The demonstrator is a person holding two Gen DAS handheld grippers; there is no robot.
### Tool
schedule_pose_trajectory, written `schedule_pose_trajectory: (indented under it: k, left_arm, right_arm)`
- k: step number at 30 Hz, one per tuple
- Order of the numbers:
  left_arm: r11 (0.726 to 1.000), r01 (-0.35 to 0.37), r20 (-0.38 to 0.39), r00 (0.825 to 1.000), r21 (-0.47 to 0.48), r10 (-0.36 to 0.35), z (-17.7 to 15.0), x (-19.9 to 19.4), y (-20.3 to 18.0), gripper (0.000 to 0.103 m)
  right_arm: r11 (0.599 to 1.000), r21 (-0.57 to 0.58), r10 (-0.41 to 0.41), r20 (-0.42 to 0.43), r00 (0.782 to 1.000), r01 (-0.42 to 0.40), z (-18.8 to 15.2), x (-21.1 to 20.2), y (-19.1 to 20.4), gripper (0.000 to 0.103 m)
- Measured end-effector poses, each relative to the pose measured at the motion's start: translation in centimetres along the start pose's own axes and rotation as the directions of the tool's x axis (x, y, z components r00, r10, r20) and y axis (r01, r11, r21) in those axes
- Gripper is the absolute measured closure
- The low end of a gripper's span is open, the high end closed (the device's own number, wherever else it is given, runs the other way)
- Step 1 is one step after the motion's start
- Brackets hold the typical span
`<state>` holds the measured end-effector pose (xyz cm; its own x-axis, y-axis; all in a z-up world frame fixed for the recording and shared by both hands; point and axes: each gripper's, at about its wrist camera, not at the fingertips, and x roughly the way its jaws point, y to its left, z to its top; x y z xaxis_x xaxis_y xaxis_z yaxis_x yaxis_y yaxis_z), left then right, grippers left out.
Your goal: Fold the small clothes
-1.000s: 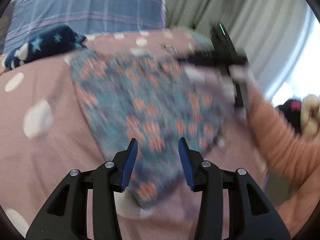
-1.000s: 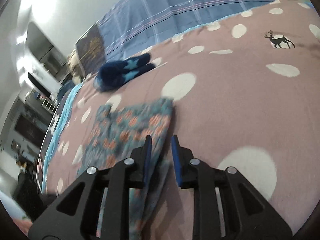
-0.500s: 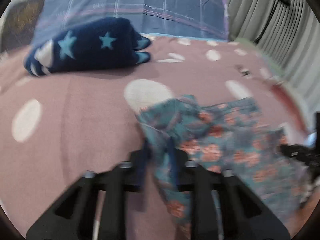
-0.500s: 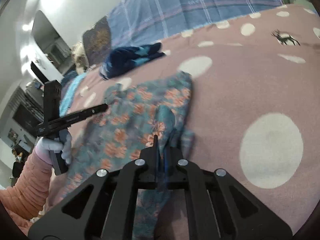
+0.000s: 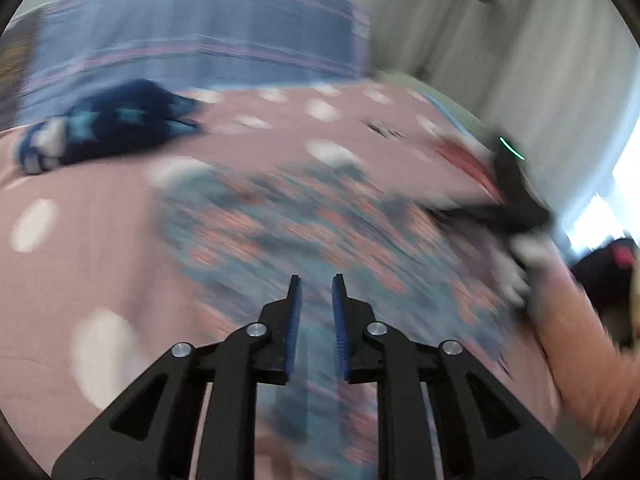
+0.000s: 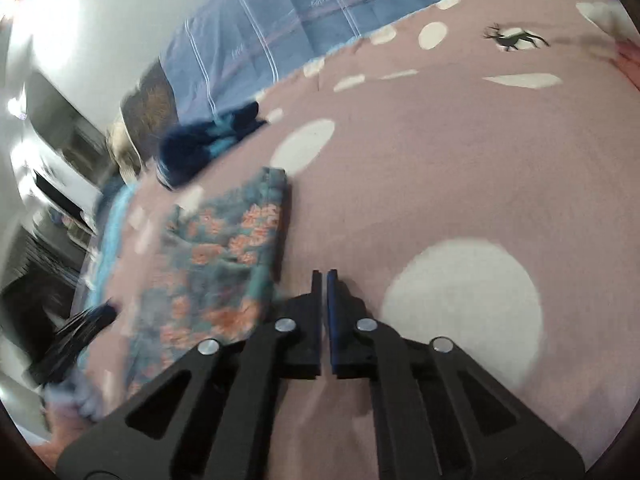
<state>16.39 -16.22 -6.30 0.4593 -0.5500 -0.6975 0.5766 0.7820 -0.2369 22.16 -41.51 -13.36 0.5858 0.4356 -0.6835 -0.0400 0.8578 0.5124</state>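
So a fold on the floral garment (image 6: 224, 256) looks just done; it's laid flat on the bed (image 6: 440, 184). Left claw (image 5: 316, 280) is parted, jaws just opening, nothing pinched. Right claw (image 6: 324, 274) is clenched, empty afaict. Next edge needs regripping. Left view's badly blurred tbh.

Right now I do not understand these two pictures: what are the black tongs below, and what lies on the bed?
No robot: a person holds a two-finger gripper in each hand, with a wide-angle camera on each looking forward along it. One picture is from the left gripper, the other from the right gripper. On the pink dotted blanket lie a floral garment, spread out, and a navy star-patterned garment further back. The left jaws have just been opening and seem to clamp nothing; that picture is blurred. The right jaws are shut and empty, beside the floral garment.
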Motion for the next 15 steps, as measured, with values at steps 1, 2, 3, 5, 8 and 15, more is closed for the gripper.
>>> schedule_pose_trajectory:
  k: [1, 2, 3, 5, 8, 15]
  left_arm:
    - [0.999, -0.011, -0.049, 0.999, 0.046, 0.013, -1.2, 1.0, -1.3, 0.069]
    - [0.997, -0.032, -0.079, 0.996, 0.077, 0.038, -2.1, 1.9, -2.1, 0.067]
    - [0.993, -0.055, -0.093, 0.994, 0.103, 0.064, -2.8, 2.6, -2.6, 0.066]
    - [0.99, -0.08, -0.054, 0.995, 0.116, 0.087, -3.7, 2.7, -2.9, 0.065]
    - [0.994, -0.062, -0.059, 0.996, 0.092, 0.067, -3.5, 2.3, -2.5, 0.065]
    - [0.993, -0.068, -0.06, 0.995, 0.097, 0.074, -4.1, 2.1, -2.7, 0.065]
  right_arm:
    - [0.999, -0.038, 0.03, -0.027, 0.999, -0.031, 0.6, 1.0, 0.7, 0.099]
    - [0.997, -0.061, 0.055, -0.045, 0.997, -0.057, 1.1, 1.5, 1.1, 0.097]
    - [0.993, -0.084, 0.075, -0.065, 0.995, -0.081, 1.8, 2.4, 1.8, 0.086]
    - [0.988, -0.101, 0.102, -0.103, 0.989, -0.113, 2.8, 3.6, 2.5, 0.07]
    - [0.986, -0.101, 0.122, -0.125, 0.985, -0.135, 4.2, 4.9, 3.5, 0.07]
    - [0.997, -0.078, -0.023, 0.022, 1.0, 0.025, 4.7, 3.9, 2.7, 0.103]
